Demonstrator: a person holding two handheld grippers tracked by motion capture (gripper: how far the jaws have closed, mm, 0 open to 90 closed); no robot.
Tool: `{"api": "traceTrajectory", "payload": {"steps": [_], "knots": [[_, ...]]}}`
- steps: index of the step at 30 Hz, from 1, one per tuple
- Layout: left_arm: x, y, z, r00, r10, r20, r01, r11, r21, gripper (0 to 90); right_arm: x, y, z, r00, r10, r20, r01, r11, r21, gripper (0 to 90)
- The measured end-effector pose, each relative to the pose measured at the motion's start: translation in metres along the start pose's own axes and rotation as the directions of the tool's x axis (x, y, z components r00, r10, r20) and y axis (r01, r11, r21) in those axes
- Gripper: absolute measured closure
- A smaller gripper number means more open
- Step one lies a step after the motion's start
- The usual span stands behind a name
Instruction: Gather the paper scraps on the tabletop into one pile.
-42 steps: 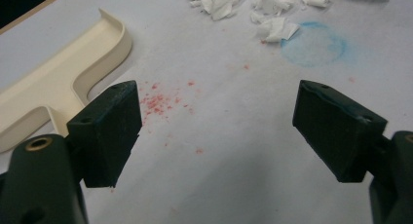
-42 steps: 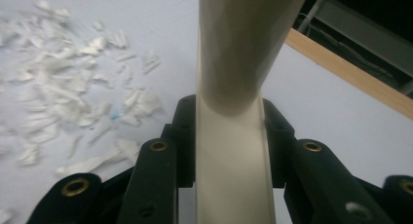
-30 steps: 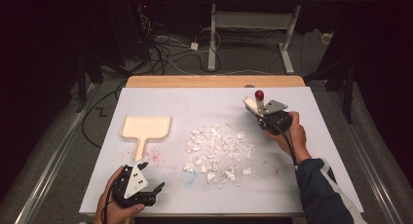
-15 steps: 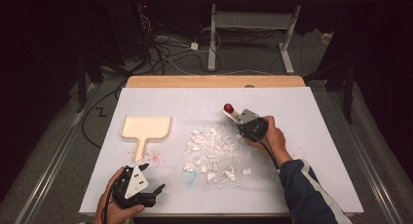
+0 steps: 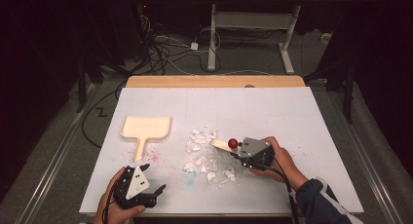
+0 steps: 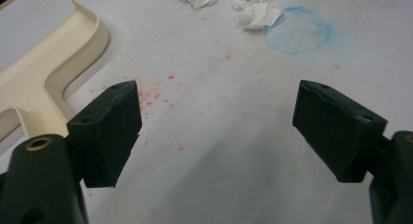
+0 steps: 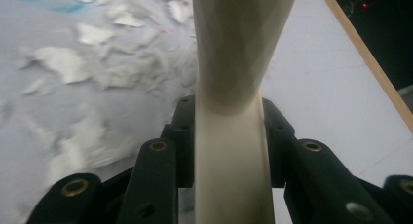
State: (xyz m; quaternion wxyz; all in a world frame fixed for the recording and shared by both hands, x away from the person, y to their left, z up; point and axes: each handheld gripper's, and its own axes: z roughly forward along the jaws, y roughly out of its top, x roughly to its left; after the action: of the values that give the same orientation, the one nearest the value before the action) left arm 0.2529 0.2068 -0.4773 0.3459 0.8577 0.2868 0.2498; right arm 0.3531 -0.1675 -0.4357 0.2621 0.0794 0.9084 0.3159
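The right tongs [image 5: 233, 147], clamped on a cream brush handle [image 7: 233, 151], have swept from the counter's far right side into the torn paper scraps [image 5: 207, 158] near its middle, so sweeping has probably begun (the blur hides contact). The left tongs [image 6: 216, 129] hang wide and empty at the near edge, beside the cream dustpan [image 5: 145, 128].

High view: fixed above near table [image 5: 292, 117] edge, looks fwd and down, takes in whole top plus floor beyond. Left gripper view: low, very close to tabletop, facing the dustpan [image 6: 44, 83] and scraps [image 6: 255, 13]. Right gripper view: close, along the brush handle [image 7: 234, 87] toward scraps [image 7: 63, 63]. All three share the scraps [image 5: 204, 156].
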Motion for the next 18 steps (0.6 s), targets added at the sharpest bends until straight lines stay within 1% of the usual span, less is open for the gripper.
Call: {"api": "traceTrajectory", "payload": {"steps": [1,2,3,4,6,10,12,14,16,17,18], "knots": [[0.000,0.000,0.000,1.0000,-0.001,0.000,0.001,1.0000,0.000,17.3,0.002,0.000,-0.004,0.9999,-0.012,0.002,0.012,1.000,-0.007,68.4],[0.000,0.000,0.000,1.0000,-0.001,0.002,0.001,1.0000,0.000,17.3,0.002,0.001,-0.010,1.0000,-0.002,-0.003,0.002,1.000,-0.021,68.4],[0.000,0.001,0.000,1.0000,0.000,0.002,0.000,1.0000,0.001,17.3,0.002,0.001,-0.010,1.0000,-0.002,-0.003,0.002,1.000,-0.021,68.4],[-0.001,0.001,0.001,1.0000,0.002,0.001,-0.002,1.0000,0.002,17.3,-0.002,0.004,-0.016,0.9999,0.010,0.000,-0.010,0.999,-0.047,68.4],[-0.001,0.001,0.001,1.0000,0.003,0.003,-0.003,1.0000,0.000,17.3,-0.004,0.005,-0.019,0.9998,0.017,0.000,-0.017,0.999,-0.051,68.4],[0.000,0.001,0.001,1.0000,-0.003,0.005,0.003,1.0000,-0.001,17.3,-0.020,0.010,-0.025,0.9986,0.044,0.027,-0.043,0.997,-0.068,68.4],[0.000,0.001,0.001,1.0000,-0.004,0.007,0.004,1.0000,-0.002,17.3,-0.030,0.012,-0.025,0.9969,0.062,0.048,-0.058,0.996,-0.071,68.4],[0.000,0.001,0.001,0.9999,-0.006,0.008,0.006,1.0000,-0.004,17.3,-0.041,0.014,-0.020,0.9937,0.094,0.062,-0.088,0.992,-0.089,68.4],[0.001,0.001,0.001,0.9999,-0.010,0.009,0.010,0.9999,-0.006,17.3,-0.050,0.018,-0.012,0.9891,0.118,0.088,-0.110,0.990,-0.090,68.4],[0.001,0.001,0.001,0.9999,-0.011,0.010,0.011,0.9999,-0.007,17.3,-0.054,0.020,-0.008,0.9882,0.120,0.095,-0.112,0.990,-0.086,68.4],[0.001,0.001,0.001,0.9999,-0.013,0.011,0.013,0.9999,-0.010,17.3,-0.058,0.023,-0.002,0.9852,0.132,0.109,-0.123,0.989,-0.086,68.4]]}}
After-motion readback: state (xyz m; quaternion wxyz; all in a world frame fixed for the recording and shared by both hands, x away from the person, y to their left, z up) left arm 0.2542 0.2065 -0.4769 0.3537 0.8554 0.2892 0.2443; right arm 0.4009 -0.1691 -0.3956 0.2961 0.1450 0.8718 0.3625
